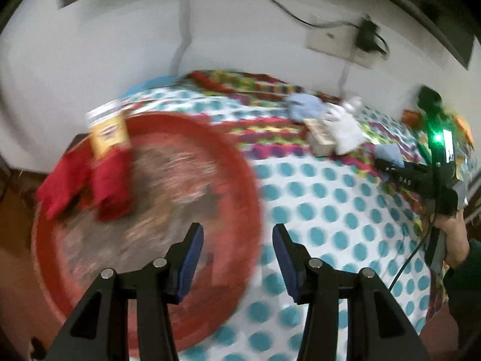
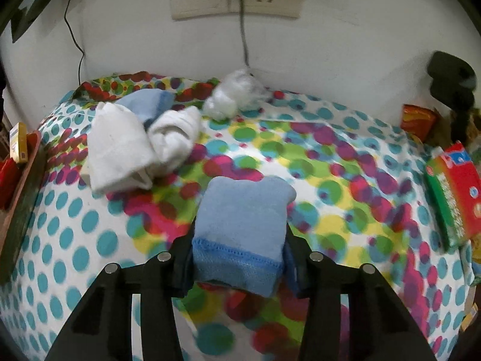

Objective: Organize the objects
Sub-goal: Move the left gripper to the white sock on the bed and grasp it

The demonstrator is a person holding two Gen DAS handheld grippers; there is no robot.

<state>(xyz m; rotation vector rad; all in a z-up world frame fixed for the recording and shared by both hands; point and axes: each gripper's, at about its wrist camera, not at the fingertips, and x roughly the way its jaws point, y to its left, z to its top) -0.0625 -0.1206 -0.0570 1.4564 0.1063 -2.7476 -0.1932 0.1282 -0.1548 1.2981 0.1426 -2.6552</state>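
Left wrist view: left gripper (image 1: 237, 258) jaws apart, nothing between them, over red tray (image 1: 240, 180) rim; red socks (image 1: 87, 183) lie in tray.
Right wrist view: right gripper (image 2: 239, 258) clamped on blue sock (image 2: 240, 225) above dotted cloth (image 2: 345, 210); white socks (image 2: 135, 147) lie behind.

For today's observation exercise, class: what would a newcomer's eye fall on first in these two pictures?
First, the folded light-blue cloth with a darker blue hem, clamped between the right tongs over the bright polka-dot bedspread. Next, the big round red tray at the left, holding folded red cloths and a small yellow box, with the empty left tongs open above its rim.
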